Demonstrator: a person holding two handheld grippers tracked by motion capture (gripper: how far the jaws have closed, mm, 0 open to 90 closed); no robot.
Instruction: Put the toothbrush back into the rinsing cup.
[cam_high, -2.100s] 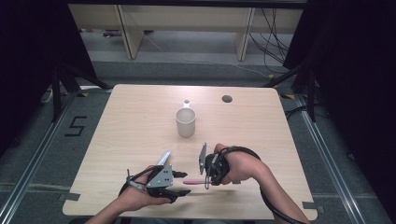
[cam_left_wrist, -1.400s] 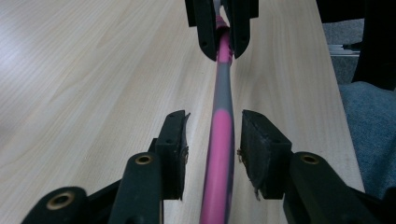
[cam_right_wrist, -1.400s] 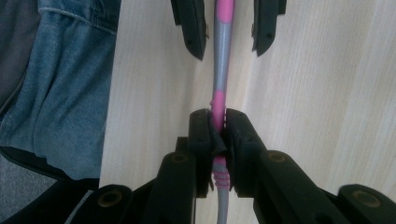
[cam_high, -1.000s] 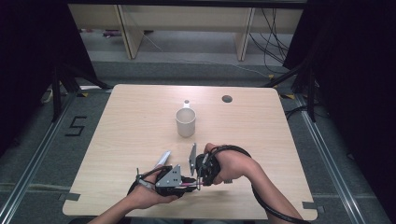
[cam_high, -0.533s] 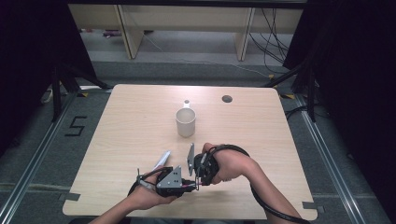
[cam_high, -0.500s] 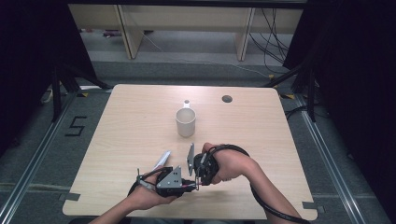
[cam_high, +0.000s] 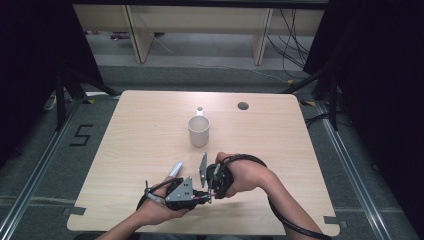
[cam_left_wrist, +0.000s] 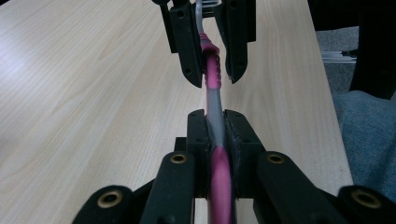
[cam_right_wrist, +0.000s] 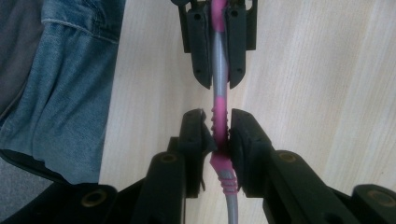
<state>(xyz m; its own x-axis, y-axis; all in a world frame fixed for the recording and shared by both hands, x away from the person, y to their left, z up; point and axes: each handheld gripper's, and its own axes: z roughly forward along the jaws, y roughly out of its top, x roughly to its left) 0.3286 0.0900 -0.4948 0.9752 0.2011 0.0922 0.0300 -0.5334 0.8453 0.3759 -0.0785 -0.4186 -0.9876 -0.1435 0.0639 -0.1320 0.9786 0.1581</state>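
A pink and grey toothbrush (cam_left_wrist: 214, 100) spans the short gap between my two grippers, held level just above the table near its front edge. In the left gripper view my left gripper (cam_left_wrist: 215, 116) is shut on its grey and pink handle. Facing it, my right gripper (cam_left_wrist: 215, 77) grips the ribbed pink part. The right gripper view shows my right gripper (cam_right_wrist: 219, 116) shut on the toothbrush (cam_right_wrist: 219, 100), with the left gripper (cam_right_wrist: 218, 81) just beyond. From above, the left gripper (cam_high: 202, 197) and right gripper (cam_high: 210, 187) meet nose to nose.
A white cup (cam_high: 199, 131) stands upright at the table's middle. Just left of the hands lies a small silvery-grey object (cam_high: 175, 170). A round cable hole (cam_high: 243, 106) sits at the back right. The person's jeans (cam_right_wrist: 74, 93) lie past the front edge.
The left gripper has come in from the left to meet the right gripper and has shut on the toothbrush. Over the last half second both hands have stayed still.
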